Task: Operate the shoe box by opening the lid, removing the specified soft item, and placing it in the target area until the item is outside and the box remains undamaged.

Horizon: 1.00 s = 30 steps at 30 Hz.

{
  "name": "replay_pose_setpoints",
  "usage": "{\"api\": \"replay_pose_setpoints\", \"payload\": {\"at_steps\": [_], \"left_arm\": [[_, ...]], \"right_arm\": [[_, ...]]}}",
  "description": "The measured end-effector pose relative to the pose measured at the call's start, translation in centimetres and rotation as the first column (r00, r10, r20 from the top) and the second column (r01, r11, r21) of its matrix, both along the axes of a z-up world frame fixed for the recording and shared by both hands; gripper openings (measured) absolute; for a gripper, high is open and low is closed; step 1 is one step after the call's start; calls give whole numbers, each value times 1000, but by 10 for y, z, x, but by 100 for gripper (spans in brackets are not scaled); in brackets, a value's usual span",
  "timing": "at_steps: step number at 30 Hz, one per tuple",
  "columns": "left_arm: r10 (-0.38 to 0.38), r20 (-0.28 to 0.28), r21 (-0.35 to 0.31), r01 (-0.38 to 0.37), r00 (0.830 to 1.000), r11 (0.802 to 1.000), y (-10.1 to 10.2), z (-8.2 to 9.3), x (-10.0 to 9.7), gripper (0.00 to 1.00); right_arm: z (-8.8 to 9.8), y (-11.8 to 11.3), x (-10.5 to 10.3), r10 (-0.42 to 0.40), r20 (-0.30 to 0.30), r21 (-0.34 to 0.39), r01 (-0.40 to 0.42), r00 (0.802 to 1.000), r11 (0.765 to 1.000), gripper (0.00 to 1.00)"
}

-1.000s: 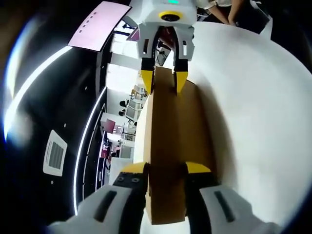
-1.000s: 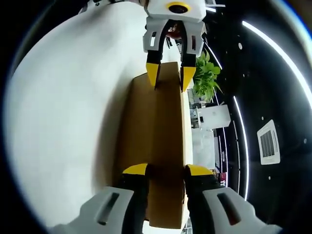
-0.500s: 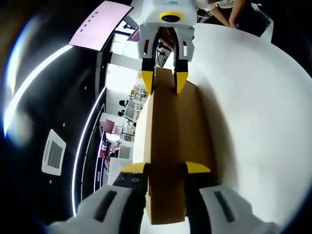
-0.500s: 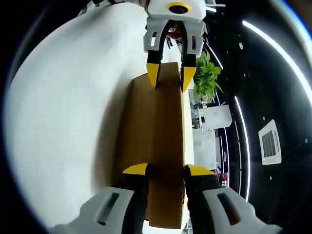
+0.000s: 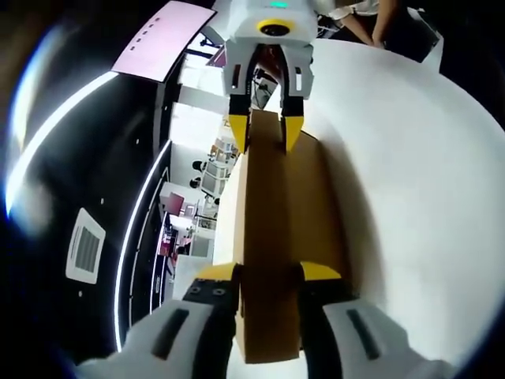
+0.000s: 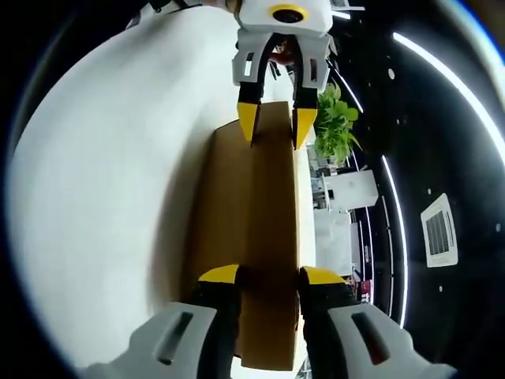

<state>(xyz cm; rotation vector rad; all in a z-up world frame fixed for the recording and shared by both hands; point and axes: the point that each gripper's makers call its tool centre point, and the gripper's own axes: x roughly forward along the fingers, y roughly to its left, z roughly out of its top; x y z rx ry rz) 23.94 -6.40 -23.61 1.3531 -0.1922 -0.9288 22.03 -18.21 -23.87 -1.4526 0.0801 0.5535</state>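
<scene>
You have the brown cardboard shoe box [image 5: 272, 237] over the white table [image 5: 410, 181], its lid apparently raised on edge, pinched at opposite ends by your left gripper [image 5: 268, 276] and right gripper [image 6: 268, 272], so next swing it clear gently.

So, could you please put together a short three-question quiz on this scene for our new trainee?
1. True or false: the left gripper and the right gripper clamp opposite ends of the cardboard box.
2. What does the box stand on? A) white table B) black shelf C) green mat
3. Fill in: a potted ____ stands beyond the table in the right gripper view.

Key: 1 true. 2 A, the white table. 3 plant.
</scene>
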Motion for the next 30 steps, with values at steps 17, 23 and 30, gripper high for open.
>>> {"api": "replay_pose_setpoints", "payload": {"at_steps": [17,23,30], "left_arm": [[18,-8,4,-18,1000,1000,2,-1,4,30],[23,-12,-4,-23,1000,1000,2,1,4,30],[22,-12,2,-22,1000,1000,2,1,3,30]], "right_arm": [[1,0,0,1,-5,2,-1,1000,1000,28],[1,0,1,-6,-8,8,6,1000,1000,28],[-1,0,2,0,-12,7,0,1000,1000,29]]}}
